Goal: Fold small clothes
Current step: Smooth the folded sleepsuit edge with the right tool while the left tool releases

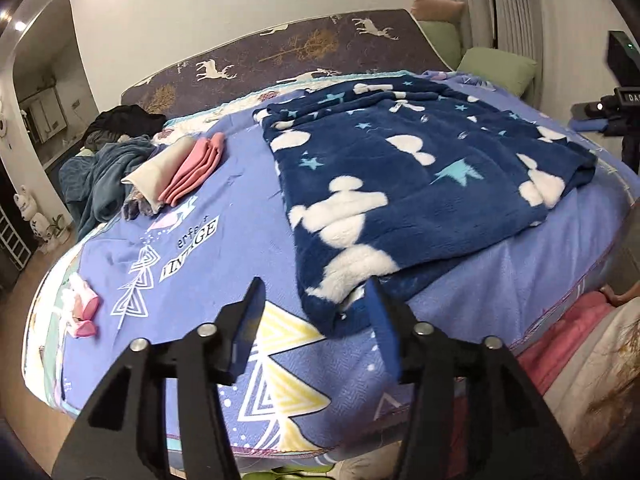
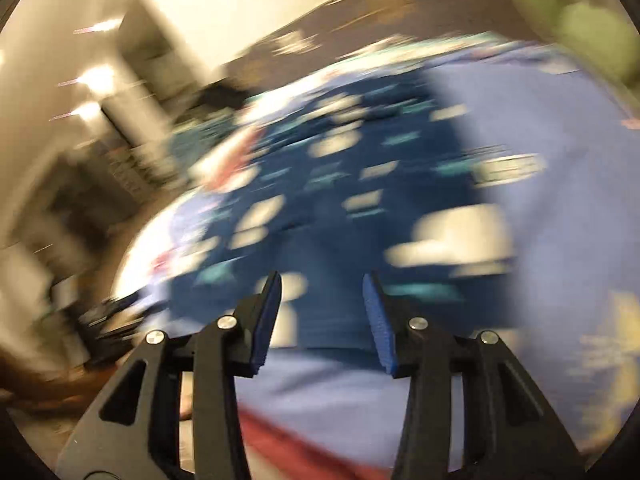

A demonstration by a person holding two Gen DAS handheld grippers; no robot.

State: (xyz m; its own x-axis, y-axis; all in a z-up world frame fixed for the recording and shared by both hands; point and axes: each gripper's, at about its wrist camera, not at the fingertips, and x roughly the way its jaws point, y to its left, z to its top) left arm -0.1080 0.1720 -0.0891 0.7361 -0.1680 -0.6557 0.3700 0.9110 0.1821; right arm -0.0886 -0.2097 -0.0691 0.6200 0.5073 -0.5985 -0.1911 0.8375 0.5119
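We saw the navy fleece garment with white clouds and stars (image 1: 404, 184) spread flat mid-bed on the blue printed bedsheet (image 1: 224, 248). Left gripper (image 1: 316, 300) and right gripper (image 2: 322, 292) both gaped, empty. Fleece looked soft, light, floppy; we'd pinch its near hem corner.

Printed lettering on the bedsheet, little else legible.

Read "VINTAGE" in white capitals on a dark banner on the blue bedsheet (image 1: 192, 264), first letter partly creased, beside a triangle-tree print; above it, smaller slanted letters resembling "erfect", beginning cut off. Made out "DA" on a dark device (image 1: 628, 98) at the right edge, remainder cropped by the frame. Found nothing readable in the right wrist view, blurred throughout.
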